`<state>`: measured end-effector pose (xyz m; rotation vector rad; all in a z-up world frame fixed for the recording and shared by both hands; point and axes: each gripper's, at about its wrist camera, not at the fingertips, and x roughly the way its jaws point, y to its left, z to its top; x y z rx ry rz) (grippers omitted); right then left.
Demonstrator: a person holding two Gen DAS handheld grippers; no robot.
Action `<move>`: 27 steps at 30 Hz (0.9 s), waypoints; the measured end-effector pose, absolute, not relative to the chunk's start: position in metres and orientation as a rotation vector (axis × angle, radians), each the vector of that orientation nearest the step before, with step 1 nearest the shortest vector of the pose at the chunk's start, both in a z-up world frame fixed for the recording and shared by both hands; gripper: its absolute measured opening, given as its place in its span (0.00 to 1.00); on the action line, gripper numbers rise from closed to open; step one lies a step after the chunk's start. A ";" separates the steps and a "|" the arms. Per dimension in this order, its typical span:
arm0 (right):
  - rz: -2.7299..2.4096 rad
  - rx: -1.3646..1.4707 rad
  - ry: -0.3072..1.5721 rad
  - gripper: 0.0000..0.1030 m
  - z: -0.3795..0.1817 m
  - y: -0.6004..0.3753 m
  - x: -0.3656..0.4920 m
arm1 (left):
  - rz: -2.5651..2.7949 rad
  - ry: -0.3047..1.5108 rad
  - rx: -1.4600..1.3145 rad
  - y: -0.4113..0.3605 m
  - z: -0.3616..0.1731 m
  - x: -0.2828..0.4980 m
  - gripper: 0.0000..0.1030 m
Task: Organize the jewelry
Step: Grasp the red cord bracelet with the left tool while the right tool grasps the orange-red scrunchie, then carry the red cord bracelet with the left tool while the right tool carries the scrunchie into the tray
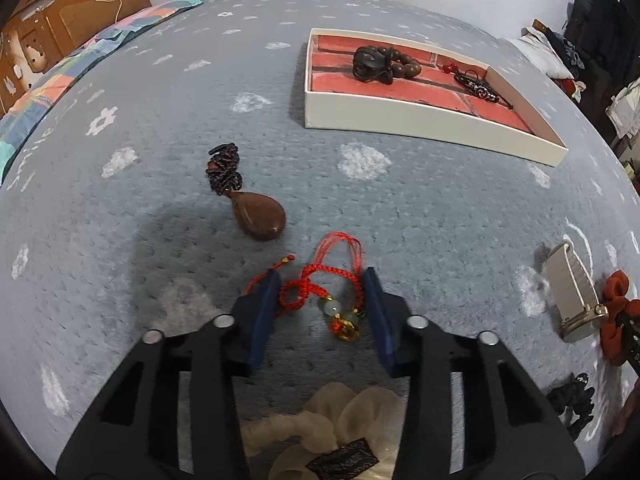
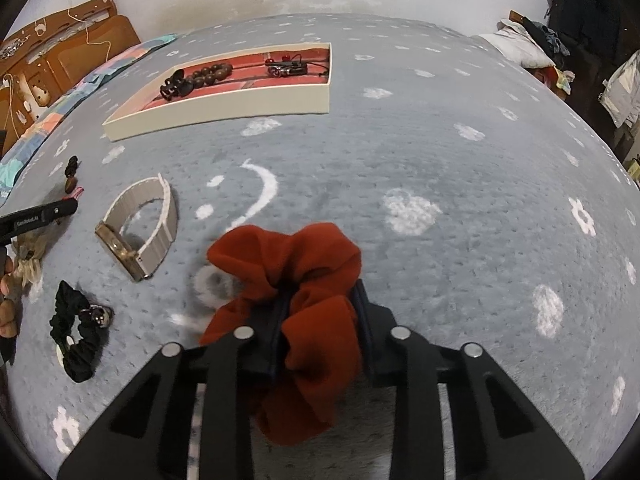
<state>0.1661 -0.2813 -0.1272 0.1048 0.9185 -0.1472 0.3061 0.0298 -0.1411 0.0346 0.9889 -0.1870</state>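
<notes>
My left gripper is open over a red braided cord bracelet with pale and amber beads, which lies on the grey blanket between the fingers. A brown teardrop pendant on a dark cord lies just beyond. My right gripper is shut on a rust-red scrunchie, also seen in the left wrist view. The white box with a red lining holds a dark hair claw, a brown bead bracelet and a black cord bracelet; it also shows in the right wrist view.
A beige-strapped watch and a black scrunchie lie left of the right gripper. A cream scrunchie lies under the left gripper. A wooden headboard and patterned bedding are at the far left; clutter is at the right.
</notes>
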 end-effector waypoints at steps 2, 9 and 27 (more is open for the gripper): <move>-0.143 0.111 0.916 0.25 -0.126 -0.281 0.166 | -0.187 0.992 0.033 0.032 -0.141 0.307 0.26; -0.124 0.114 0.901 0.17 -0.122 -0.279 0.163 | -0.184 1.012 -0.028 0.048 -0.139 0.313 0.06; -0.082 0.077 0.814 0.16 -0.076 -0.270 0.189 | -0.186 0.919 0.005 0.041 -0.096 0.308 0.06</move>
